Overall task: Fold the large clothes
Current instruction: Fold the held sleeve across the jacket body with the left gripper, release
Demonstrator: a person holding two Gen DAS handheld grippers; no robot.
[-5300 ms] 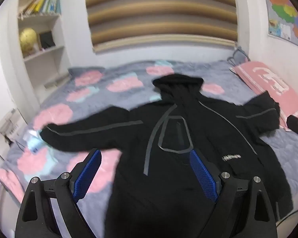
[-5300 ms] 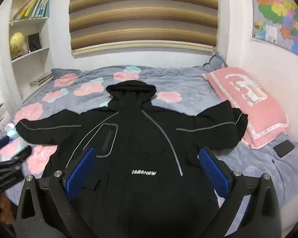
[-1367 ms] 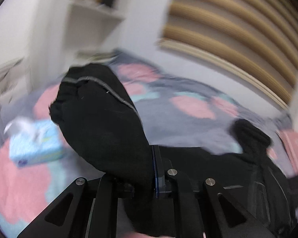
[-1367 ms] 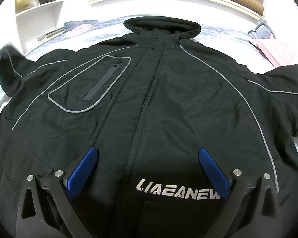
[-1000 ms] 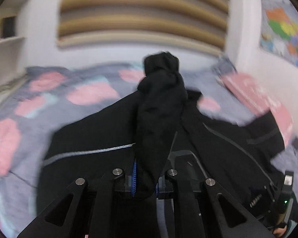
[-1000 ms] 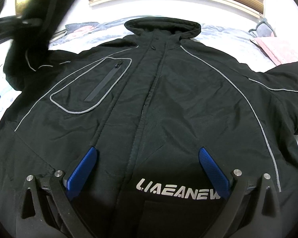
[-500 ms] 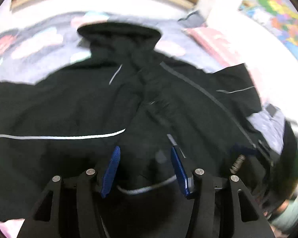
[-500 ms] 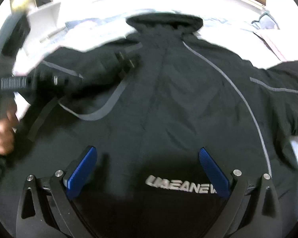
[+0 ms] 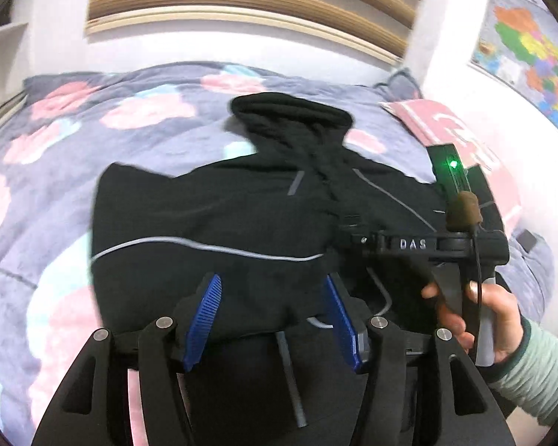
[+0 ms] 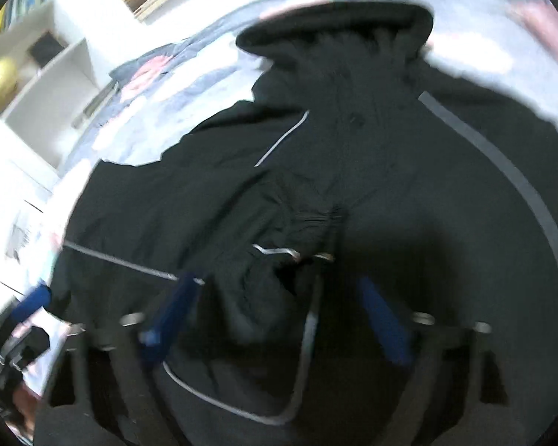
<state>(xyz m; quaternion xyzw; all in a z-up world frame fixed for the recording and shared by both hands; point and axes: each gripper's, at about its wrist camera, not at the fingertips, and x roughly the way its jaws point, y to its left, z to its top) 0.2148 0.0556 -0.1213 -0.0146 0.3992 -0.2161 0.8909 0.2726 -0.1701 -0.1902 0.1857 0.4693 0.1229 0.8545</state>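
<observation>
Your black jacket (image 9: 241, 204) lies on the bed (image 9: 48, 171), left sleeve (image 9: 212, 230) folded across the chest — both tongs, left (image 9: 275, 319) and right (image 10: 279, 319), open, empty. Next, I'd judge: right sleeve.

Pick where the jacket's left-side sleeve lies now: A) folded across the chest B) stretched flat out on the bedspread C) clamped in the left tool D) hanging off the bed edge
A: the sleeve lies folded over the front of the black jacket, and the left tool is open above it, gripping nothing.
</observation>
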